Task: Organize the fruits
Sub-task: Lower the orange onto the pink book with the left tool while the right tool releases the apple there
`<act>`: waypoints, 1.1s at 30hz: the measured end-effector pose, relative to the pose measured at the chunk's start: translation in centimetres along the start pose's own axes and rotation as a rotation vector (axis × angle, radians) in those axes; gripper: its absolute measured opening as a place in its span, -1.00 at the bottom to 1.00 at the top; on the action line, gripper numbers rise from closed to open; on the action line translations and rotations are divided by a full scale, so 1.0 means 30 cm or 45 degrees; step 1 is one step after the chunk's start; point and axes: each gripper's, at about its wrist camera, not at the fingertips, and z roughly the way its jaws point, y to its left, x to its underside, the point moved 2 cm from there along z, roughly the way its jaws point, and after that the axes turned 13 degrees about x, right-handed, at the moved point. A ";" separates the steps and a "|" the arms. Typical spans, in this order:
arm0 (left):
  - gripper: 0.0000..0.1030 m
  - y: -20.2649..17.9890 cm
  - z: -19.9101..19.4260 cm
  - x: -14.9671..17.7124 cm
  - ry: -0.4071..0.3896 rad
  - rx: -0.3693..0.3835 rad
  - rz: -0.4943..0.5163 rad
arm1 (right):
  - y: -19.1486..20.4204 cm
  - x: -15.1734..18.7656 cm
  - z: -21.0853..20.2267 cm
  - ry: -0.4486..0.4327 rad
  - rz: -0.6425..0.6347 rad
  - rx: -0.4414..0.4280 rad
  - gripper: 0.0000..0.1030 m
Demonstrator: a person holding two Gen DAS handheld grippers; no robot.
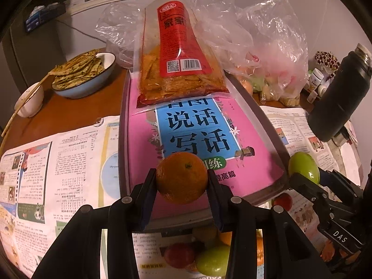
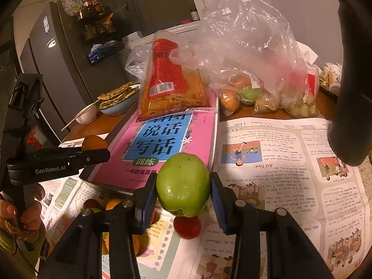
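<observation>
A lived-in home kitchen or dining corner, by every sign; a tall dark refrigerator point(image 2: 46, 74) stands at the back left with a rack of jars and bottles point(image 2: 97, 21) beside it, and a night-dark window point(image 2: 162, 0) sits above a white sill. The brown wooden table point(image 1: 69, 114) is spread with newspaper point(image 2: 279, 162); on it sit an enamel bowl of flatbreads point(image 1: 83, 74), a small white bowl with chopsticks point(image 1: 30, 100), a pink children's workbook point(image 1: 197, 139), a red-labelled snack bag point(image 1: 179, 65), clear plastic shopping bags of produce point(image 2: 255, 69) and a black flask point(image 1: 339, 95).
</observation>
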 end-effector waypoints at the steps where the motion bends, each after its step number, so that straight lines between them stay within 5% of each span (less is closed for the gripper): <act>1: -0.18 -0.002 0.008 -0.002 0.004 0.001 0.005 | -0.002 -0.004 0.008 0.004 0.002 0.000 -0.14; 16: -0.18 0.033 0.129 0.038 0.091 -0.038 0.000 | 0.071 -0.064 0.081 0.005 -0.033 -0.035 -0.14; 33: -0.18 0.063 0.113 0.062 0.060 -0.054 -0.023 | 0.119 -0.016 0.125 0.039 -0.131 0.059 -0.14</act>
